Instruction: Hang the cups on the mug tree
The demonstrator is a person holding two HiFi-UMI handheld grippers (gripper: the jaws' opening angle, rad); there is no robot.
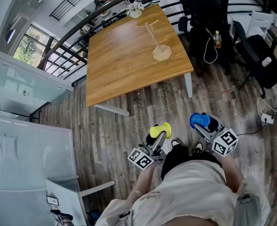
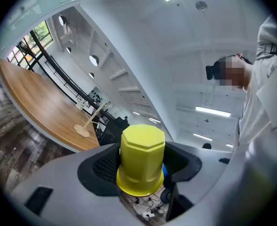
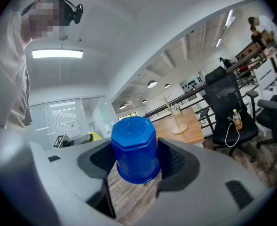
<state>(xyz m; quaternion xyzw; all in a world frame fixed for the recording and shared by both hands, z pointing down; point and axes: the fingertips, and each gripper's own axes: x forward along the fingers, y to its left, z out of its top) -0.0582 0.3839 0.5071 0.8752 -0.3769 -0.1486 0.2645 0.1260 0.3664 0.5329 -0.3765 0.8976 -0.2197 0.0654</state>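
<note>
Presently, a yellow cup (image 2: 142, 160) is being clamped in the wide-spread left tool (image 2: 140, 163) and a blue cup (image 3: 134, 149) in the right tool (image 3: 135, 160), with the upright mug tree (image 1: 158, 44) standing well off on the counter (image 1: 119, 65), at twelve o'clock from the left tool.

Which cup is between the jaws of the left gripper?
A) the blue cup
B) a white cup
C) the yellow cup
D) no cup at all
C: the left gripper is closed on the yellow cup, and the blue cup is in the right gripper.
</note>
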